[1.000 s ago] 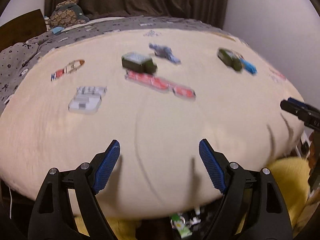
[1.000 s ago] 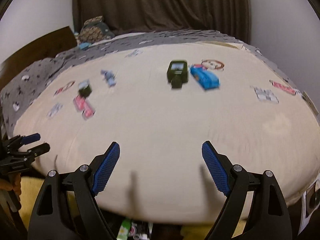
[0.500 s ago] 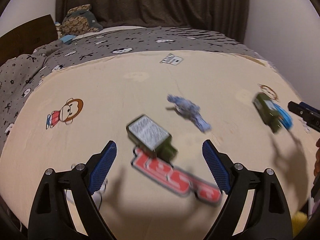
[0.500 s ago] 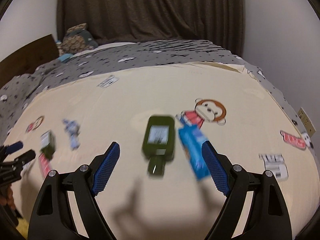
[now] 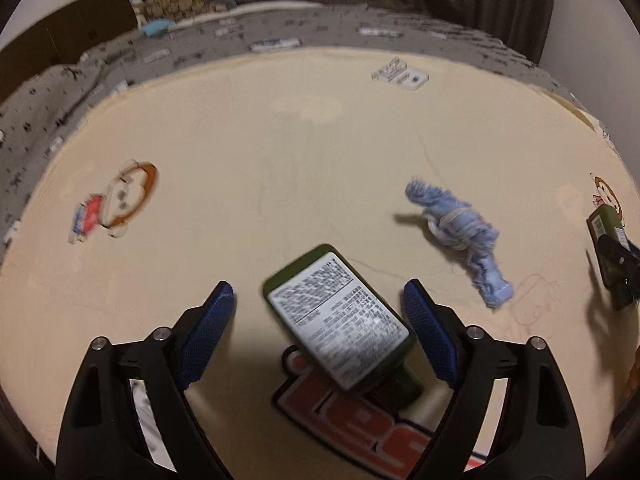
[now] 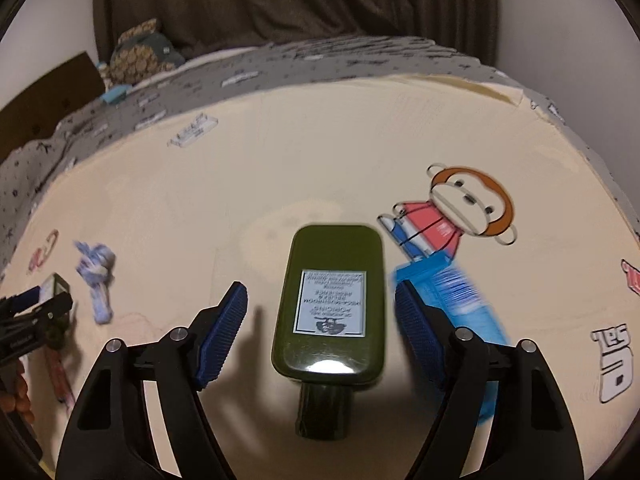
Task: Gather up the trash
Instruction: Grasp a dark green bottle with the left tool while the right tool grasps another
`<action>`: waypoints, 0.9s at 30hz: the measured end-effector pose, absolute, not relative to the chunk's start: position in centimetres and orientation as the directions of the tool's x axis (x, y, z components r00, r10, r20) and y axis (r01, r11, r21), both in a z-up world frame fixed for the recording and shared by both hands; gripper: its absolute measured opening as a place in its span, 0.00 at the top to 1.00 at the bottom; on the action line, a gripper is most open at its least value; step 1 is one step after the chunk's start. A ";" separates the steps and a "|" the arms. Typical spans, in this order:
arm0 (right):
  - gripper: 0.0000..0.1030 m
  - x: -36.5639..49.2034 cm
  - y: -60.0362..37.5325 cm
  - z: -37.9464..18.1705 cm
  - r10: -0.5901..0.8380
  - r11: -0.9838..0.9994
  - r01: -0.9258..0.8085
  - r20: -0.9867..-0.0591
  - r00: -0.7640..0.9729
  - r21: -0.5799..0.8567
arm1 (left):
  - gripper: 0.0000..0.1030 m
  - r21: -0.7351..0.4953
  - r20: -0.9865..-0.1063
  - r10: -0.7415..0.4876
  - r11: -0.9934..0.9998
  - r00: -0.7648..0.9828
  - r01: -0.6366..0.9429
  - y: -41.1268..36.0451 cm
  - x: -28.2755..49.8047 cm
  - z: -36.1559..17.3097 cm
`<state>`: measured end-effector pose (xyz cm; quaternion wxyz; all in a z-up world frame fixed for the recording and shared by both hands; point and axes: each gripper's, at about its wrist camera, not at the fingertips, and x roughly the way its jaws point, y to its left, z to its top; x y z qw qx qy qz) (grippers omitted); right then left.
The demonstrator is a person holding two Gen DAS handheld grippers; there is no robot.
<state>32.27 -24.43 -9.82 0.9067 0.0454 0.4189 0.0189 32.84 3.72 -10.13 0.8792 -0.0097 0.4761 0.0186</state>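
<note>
2 dark green bottles lie flat on the cream blanket [image 5: 280, 152], each with a white label facing up. The left gripper [image 5: 318, 302] hangs over the left bottle [image 5: 340, 324], its blue pads spread wide on either side and touching nothing. That bottle lies at a slant, cap end toward the camera, resting partly on a red-and-white printed logo [image 5: 360, 412]. Just to its right, apart from it, sits a crumpled blue wrapper [image 5: 460, 232], twisted and frayed at both ends.

The right gripper [image 6: 320, 298] is also spread wide, straddling the right bottle [image 6: 330, 304] without contact. This bottle points straight along the fingers, its dark cap [image 6: 324, 412] nearest the camera and its body running away between the pads. A blue packet [image 6: 460, 320] lies just beside it on the right, blurred, so whether it touches the right pad [image 6: 416, 332] I cannot tell. Its far end overlaps a printed monkey [image 6: 460, 208] in a red shirt.

From the left camera the right bottle and the other tool show small at the far right edge; from the right camera the left bottle, the wrapper and the left tool sit at the far left. Another monkey print [image 5: 116, 200] marks the blanket's left side. Beyond the blanket runs a grey patterned sheet [image 6: 360, 60], then a patterned cushion [image 6: 140, 52] against a dark curtain [image 6: 300, 0].
</note>
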 end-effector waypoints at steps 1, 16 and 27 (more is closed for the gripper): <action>0.33 32.4 -24.3 -10.1 0.070 0.996 0.002 -0.761 0.644 0.093 | 0.29 -0.009 -0.837 0.014 0.999 0.546 -0.039 3.7 33.0 -10.4; 0.51 24.0 -22.9 -5.6 0.061 0.989 -0.139 -0.702 0.710 -0.054 | 0.37 0.015 -0.764 -0.058 0.994 0.642 0.108 2.7 25.9 -6.1; 0.51 9.3 -22.1 0.8 0.169 0.966 -0.250 -0.580 0.797 -0.062 | 0.37 0.023 -0.647 -0.177 0.968 0.741 0.251 1.3 13.1 -0.8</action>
